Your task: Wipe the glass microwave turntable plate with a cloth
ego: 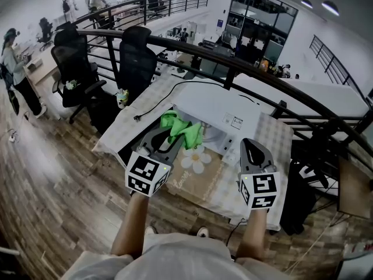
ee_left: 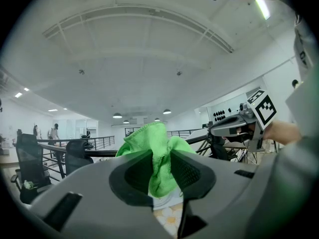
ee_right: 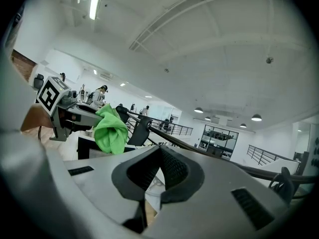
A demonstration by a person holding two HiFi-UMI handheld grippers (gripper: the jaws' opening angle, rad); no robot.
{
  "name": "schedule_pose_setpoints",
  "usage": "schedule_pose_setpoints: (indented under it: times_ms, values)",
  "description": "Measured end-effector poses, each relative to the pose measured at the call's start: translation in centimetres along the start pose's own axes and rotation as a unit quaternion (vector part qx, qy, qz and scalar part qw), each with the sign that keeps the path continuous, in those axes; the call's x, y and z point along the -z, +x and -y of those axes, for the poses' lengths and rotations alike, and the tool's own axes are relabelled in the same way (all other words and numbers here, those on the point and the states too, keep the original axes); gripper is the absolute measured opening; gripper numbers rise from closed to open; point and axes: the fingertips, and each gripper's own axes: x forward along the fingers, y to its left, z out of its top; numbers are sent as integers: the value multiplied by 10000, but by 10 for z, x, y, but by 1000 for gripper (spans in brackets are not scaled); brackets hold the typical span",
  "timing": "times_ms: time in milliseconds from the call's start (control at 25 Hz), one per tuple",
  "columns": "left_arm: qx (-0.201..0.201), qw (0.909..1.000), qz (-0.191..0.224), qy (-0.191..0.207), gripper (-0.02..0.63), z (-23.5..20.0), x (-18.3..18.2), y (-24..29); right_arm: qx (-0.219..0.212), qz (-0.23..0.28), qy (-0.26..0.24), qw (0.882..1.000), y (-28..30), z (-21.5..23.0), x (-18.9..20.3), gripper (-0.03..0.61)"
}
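Note:
My left gripper (ego: 173, 135) is shut on a bright green cloth (ego: 185, 129), which bunches up out of the jaws (ee_left: 155, 142) and hangs in front of the white microwave (ego: 218, 114). It is held above a brown mat with a daisy print (ego: 196, 159) on the checked tablecloth (ego: 140, 121). My right gripper (ego: 252, 144) is to the right of the mat, shut with nothing between its pads (ee_right: 169, 166). In the right gripper view, the cloth (ee_right: 110, 129) shows at left. I cannot make out the glass turntable plate in any view.
A black cable (ego: 156, 104) runs over the table's left part. Two black office chairs (ego: 135, 57) stand beyond the table's left end, with a curved black railing (ego: 192, 44) behind. A person (ego: 16, 69) stands far off at left.

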Motion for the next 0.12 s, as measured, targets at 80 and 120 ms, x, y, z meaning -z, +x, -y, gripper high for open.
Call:
schedule_pose_setpoints:
  times_ms: [80,120]
  values:
    - [1,10000,-36,-18,115,-1,3,0,-5,-28,14,10000,1,-1,2,12]
    - [2,10000,-56,-25,115,-2,4,0,-9,-40,22,10000,2,-2,3,12]
